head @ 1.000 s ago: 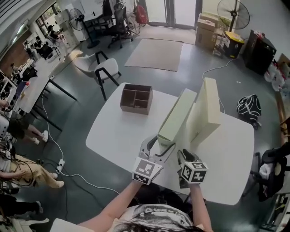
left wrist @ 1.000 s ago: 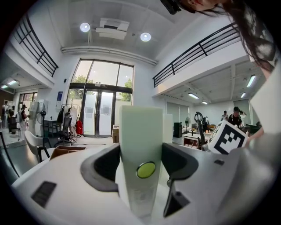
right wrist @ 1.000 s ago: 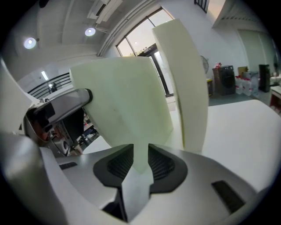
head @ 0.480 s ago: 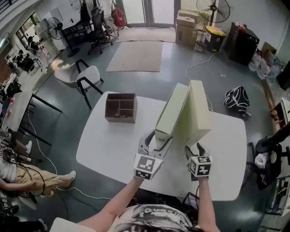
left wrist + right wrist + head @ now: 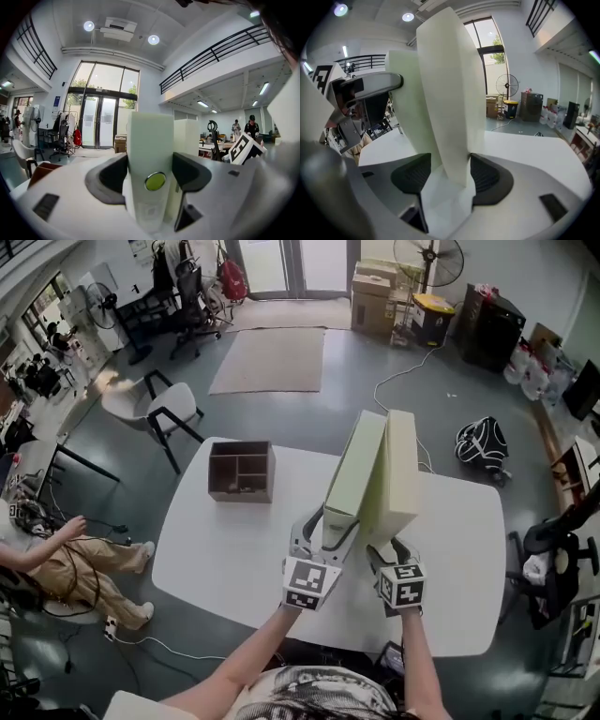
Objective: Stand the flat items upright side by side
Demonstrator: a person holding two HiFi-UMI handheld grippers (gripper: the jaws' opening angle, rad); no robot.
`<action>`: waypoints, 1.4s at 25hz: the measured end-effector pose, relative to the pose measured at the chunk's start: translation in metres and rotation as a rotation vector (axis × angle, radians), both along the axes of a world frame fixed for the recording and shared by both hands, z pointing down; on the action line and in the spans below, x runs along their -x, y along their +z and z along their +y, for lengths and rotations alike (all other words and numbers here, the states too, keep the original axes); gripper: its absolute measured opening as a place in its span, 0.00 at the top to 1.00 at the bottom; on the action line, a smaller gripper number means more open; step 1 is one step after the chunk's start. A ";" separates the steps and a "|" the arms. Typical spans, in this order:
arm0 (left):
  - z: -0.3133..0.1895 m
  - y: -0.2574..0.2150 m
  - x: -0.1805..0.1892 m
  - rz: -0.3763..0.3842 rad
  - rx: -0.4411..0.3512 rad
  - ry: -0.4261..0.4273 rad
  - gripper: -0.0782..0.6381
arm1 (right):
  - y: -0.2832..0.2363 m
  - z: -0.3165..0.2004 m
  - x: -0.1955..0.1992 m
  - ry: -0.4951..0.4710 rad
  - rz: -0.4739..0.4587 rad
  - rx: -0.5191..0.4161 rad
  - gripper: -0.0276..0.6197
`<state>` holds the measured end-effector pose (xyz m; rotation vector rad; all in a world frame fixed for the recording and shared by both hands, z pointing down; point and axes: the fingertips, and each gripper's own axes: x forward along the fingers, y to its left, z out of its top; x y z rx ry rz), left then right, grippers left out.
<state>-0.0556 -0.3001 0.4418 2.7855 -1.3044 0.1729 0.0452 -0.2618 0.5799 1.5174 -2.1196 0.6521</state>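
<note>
Two boxes are stood upright side by side on the table. The green box is clamped by the left gripper — the right gripper jaws, just opened, loosely straddle the cream box.

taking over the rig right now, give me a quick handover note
Left gripper: jaws shut on the near edge of the pale green box.
Right gripper: jaws have just been opening. The cream box has its near edge between them with a gap at one pad, so it is not gripped.
Things: both boxes stand upright side by side on the white table. A brown divided box sits apart from them.
Done: both flat boxes are up on end.
Left: probably check that they stand steady, then release and back both grippers away.
</note>
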 end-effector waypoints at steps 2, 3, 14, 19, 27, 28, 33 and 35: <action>-0.001 0.000 -0.003 0.001 0.000 -0.004 0.48 | 0.000 -0.002 0.005 -0.004 -0.004 0.001 0.55; -0.002 0.000 -0.003 0.004 0.002 -0.007 0.48 | -0.001 -0.002 0.007 -0.006 -0.005 0.001 0.55; 0.001 0.001 -0.014 0.041 0.032 -0.001 0.48 | 0.000 -0.005 0.022 -0.046 0.001 0.011 0.55; 0.004 0.004 -0.014 0.042 0.055 0.018 0.47 | -0.001 -0.004 0.022 -0.049 -0.003 0.009 0.55; 0.010 0.018 -0.009 0.022 0.103 0.060 0.43 | 0.000 0.000 0.022 -0.043 -0.021 0.003 0.55; 0.011 0.020 -0.008 0.019 0.110 0.063 0.43 | 0.000 0.000 0.022 -0.043 -0.023 0.002 0.55; 0.020 0.029 -0.004 0.003 0.136 0.068 0.43 | -0.005 0.006 0.019 -0.037 -0.040 -0.008 0.55; 0.025 0.032 -0.002 -0.005 0.144 0.064 0.43 | -0.006 0.011 0.018 -0.034 -0.054 -0.010 0.55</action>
